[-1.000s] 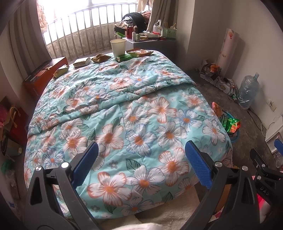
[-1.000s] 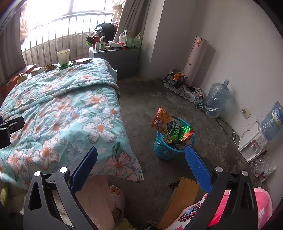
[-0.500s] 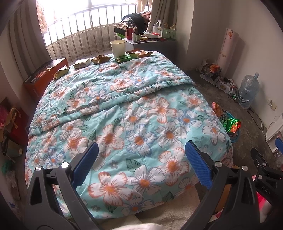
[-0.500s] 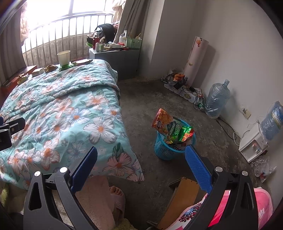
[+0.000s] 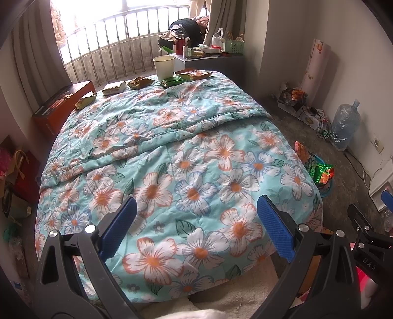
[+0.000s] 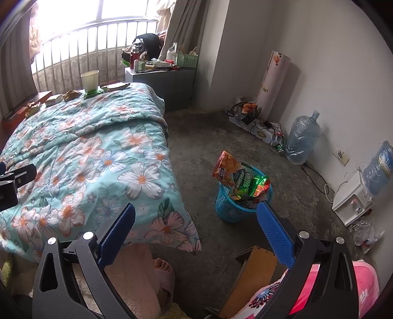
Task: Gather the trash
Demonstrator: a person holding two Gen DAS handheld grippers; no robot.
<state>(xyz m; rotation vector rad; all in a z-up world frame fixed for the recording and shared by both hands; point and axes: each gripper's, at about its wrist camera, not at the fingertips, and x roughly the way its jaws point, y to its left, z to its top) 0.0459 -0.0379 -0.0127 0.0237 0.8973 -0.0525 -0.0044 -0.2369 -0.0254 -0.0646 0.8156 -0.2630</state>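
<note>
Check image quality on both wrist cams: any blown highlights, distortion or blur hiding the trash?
Left wrist view: window blown out, fisheye bulges the bed, wrappers and paper cup at its far end small but sharp. Right wrist view: same window glare, dark vignette corners, blue basket of snack bags crisp.

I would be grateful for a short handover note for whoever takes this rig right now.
Left gripper: open, empty, over the foot of the bed.
Right gripper: open, empty, over the floor beside the bed.
Done: several snack bags already stand in the blue basket on the floor.
Left: paper cup and about five wrappers, such as the green one, lie at the bed's far end.
</note>
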